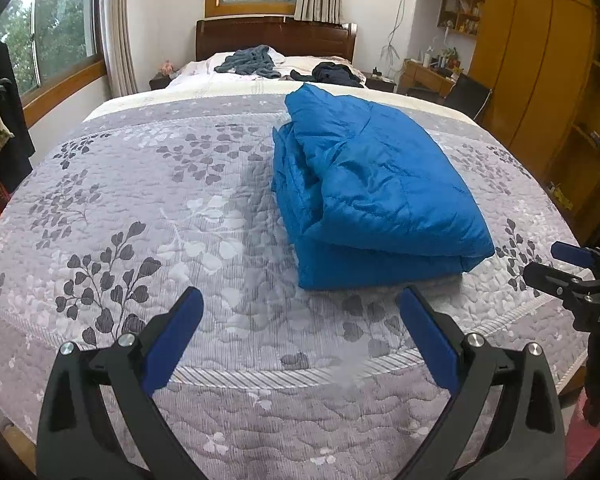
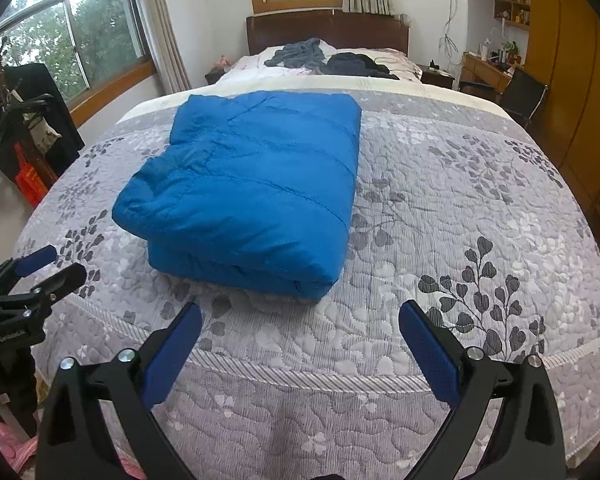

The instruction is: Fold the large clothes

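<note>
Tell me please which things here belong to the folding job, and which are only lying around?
Belongs to the job:
- blue padded jacket, folded on the bedspread
- left gripper, open
- right gripper, open

Only lying around:
- grey garment near the headboard
- dark garment beside it
- black chair
- desk with small items

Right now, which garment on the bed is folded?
The blue jacket, nearest the grippers. The grey and dark clothes by the headboard lie crumpled.

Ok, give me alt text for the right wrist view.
A folded blue puffer jacket lies on a grey leaf-patterned bedspread, untouched. The open right gripper hovers at the near edge; the left gripper shows at far left.
</note>
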A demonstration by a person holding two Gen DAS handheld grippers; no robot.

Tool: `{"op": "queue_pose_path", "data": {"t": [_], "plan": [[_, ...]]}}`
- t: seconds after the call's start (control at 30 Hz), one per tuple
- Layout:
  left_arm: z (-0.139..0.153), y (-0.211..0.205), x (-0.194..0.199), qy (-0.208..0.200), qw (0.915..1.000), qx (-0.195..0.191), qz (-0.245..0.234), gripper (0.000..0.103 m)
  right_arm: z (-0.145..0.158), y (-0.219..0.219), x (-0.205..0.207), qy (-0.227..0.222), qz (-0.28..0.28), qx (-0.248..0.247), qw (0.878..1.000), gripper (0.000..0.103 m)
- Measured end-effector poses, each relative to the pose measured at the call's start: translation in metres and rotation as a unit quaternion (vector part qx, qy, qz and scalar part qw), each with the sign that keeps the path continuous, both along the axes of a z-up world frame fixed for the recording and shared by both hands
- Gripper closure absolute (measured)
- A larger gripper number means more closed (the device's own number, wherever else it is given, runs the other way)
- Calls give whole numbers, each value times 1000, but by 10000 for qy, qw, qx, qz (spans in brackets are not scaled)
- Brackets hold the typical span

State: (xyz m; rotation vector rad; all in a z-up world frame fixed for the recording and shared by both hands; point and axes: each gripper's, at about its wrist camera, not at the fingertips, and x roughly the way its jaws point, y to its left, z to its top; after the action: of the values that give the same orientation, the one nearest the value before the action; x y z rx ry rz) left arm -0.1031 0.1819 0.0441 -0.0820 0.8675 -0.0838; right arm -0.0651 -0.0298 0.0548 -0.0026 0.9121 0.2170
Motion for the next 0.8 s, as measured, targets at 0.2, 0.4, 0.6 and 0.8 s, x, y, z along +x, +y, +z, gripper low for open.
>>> {"op": "queue_pose_path", "data": {"t": [0.2, 0.4, 0.6, 0.8], "plan": [[-2, -1, 2, 59, 10000, 12, -13, 5, -3, -2, 3, 31, -33, -15, 10000, 4], [-3, 0, 3, 86, 10000, 24, -16, 5, -7, -2, 6, 90, -22, -8, 10000, 4], [-5, 0, 6, 123, 9999, 48, -23, 5, -10, -2, 6, 132, -26, 9, 9999, 4], [-6, -2, 6, 124, 9999, 70, -31, 5, -11, -4, 8, 139, -55, 10, 9999, 4]]}}
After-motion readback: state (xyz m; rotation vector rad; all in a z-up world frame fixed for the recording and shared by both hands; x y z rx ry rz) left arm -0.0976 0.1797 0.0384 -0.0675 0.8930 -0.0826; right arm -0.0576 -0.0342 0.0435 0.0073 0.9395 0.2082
